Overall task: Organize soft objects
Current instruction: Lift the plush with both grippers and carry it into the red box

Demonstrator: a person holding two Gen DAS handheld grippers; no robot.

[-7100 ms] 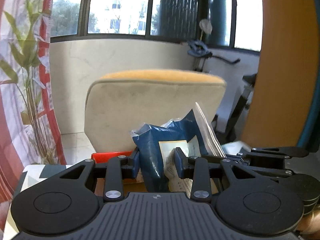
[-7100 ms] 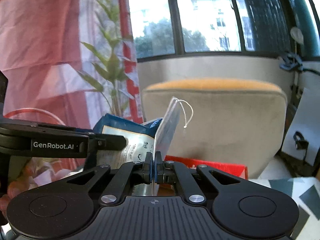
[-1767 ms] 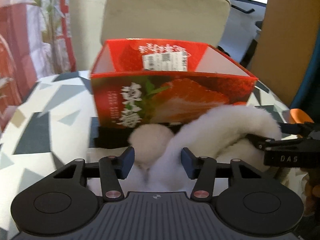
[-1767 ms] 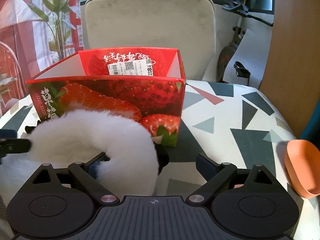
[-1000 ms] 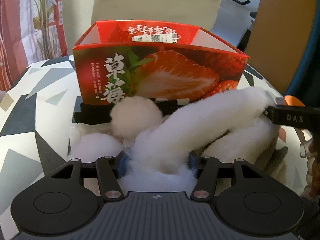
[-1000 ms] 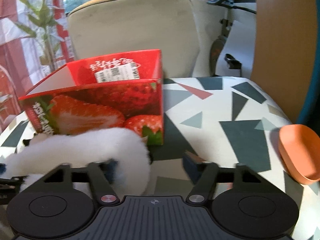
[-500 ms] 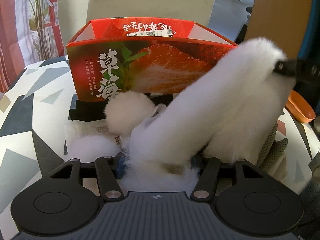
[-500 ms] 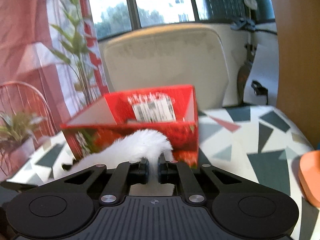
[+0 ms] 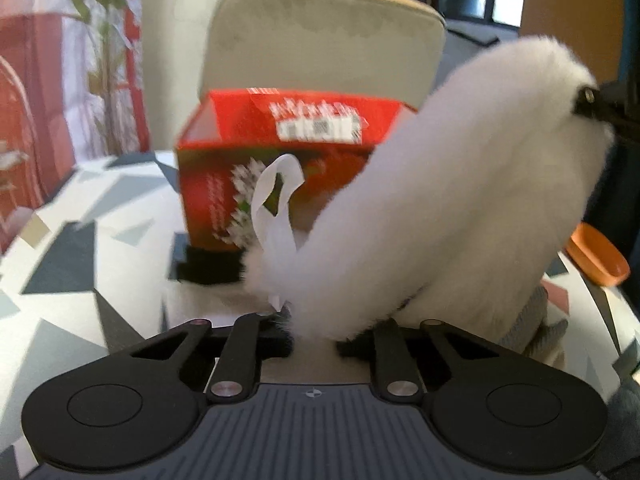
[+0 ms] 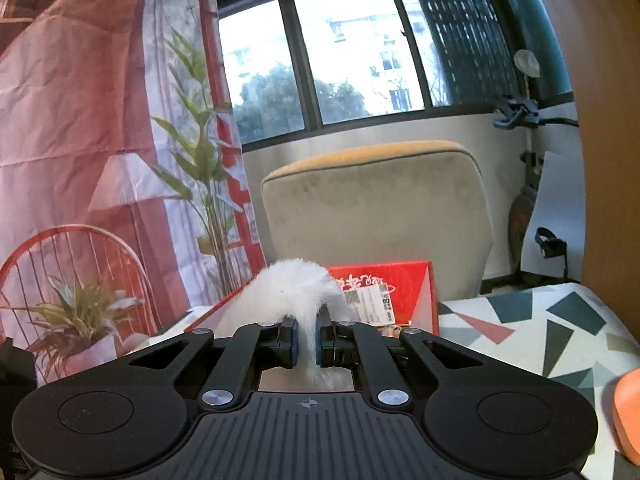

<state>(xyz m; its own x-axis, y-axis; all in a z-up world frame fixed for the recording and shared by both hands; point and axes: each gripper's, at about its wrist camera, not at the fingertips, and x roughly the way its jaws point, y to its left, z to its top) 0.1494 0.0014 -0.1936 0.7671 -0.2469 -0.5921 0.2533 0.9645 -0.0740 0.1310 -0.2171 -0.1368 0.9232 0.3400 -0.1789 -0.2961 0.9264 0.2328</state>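
A long white fluffy scarf (image 9: 452,200) hangs in the air between my two grippers. My left gripper (image 9: 312,342) is shut on its lower end, where a white label loop (image 9: 276,208) sticks up. My right gripper (image 10: 306,342) is shut on the other end of the scarf (image 10: 296,288), held higher; its tip shows at the upper right of the left wrist view. The red strawberry box (image 9: 280,152) stands open on the patterned table (image 9: 80,240) behind the scarf; it also shows in the right wrist view (image 10: 404,292).
A black cloth (image 9: 208,268) lies at the box's foot. A grey knitted item (image 9: 532,328) lies under the scarf on the right. An orange bowl (image 9: 596,256) sits at the table's right edge. A beige chair (image 9: 320,44) stands behind the table.
Both grippers have risen and lifted the scarf off the table. The right end went up higher, and the white pompom and packet beneath are out of view.
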